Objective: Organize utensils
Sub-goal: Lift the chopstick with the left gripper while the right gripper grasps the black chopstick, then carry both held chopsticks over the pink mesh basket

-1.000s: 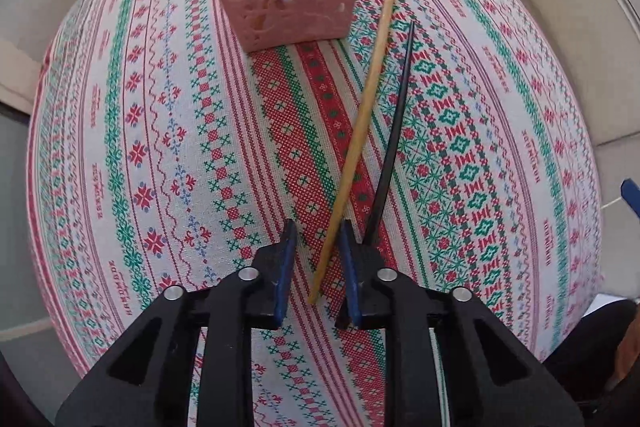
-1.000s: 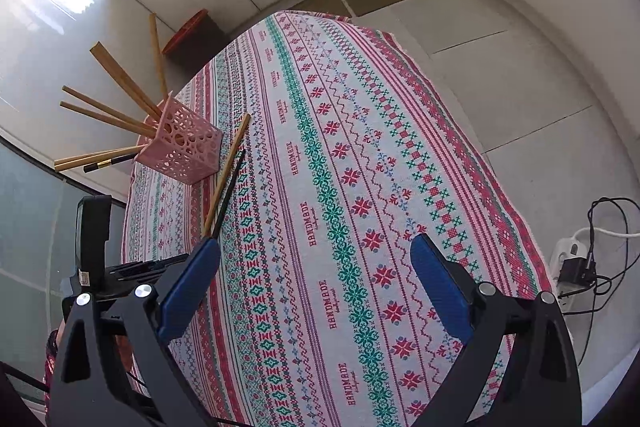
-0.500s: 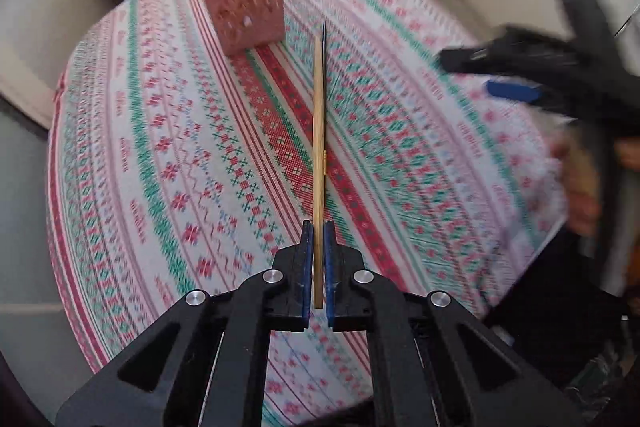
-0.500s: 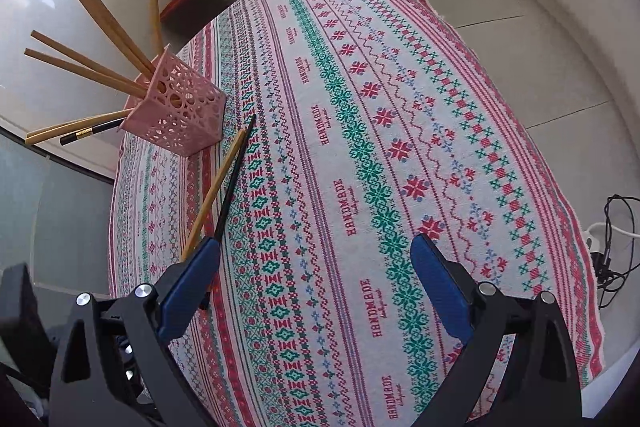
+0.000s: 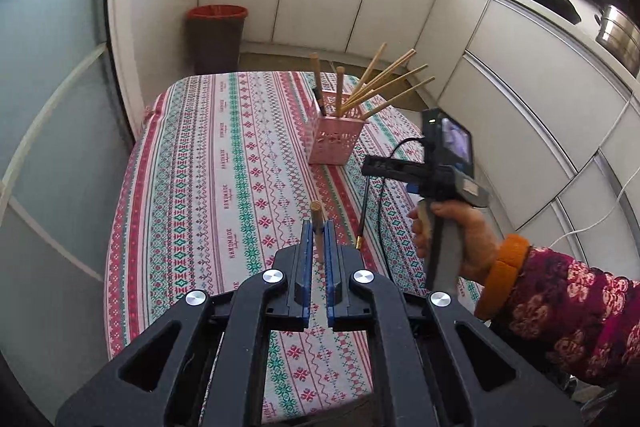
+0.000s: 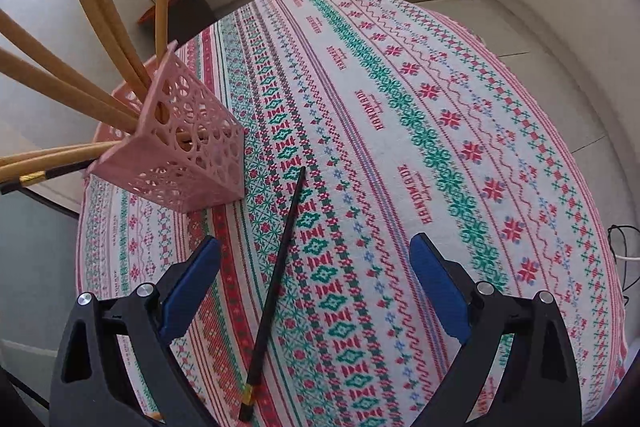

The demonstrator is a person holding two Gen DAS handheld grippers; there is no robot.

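My left gripper (image 5: pixel 316 229) is shut on a wooden chopstick (image 5: pixel 317 217), held in the air above the patterned tablecloth (image 5: pixel 208 187) and pointing away from me. Farther back stands a pink openwork basket (image 5: pixel 336 141) with several chopsticks (image 5: pixel 384 83) leaning in it. A black chopstick (image 6: pixel 280 267) with a gold band lies flat on the cloth beside the basket (image 6: pixel 180 155). My right gripper (image 6: pixel 314 247) hovers over the black chopstick, which lies between its blue fingers (image 6: pixel 436 279) untouched. The jaws stand wide and are closing.
A person's hand (image 5: pixel 452 227) in a patterned sleeve holds the right gripper at the table's right side. A bin with a red liner (image 5: pixel 216 35) stands behind the table. White cabinets run along the back and right, and a glass door (image 5: pixel 48 147) on the left.
My left gripper closed on the wooden chopstick and lifted it off the cloth, tilting up. My right gripper moved over the black chopstick, nearer the basket, and its jaws narrowed a little.
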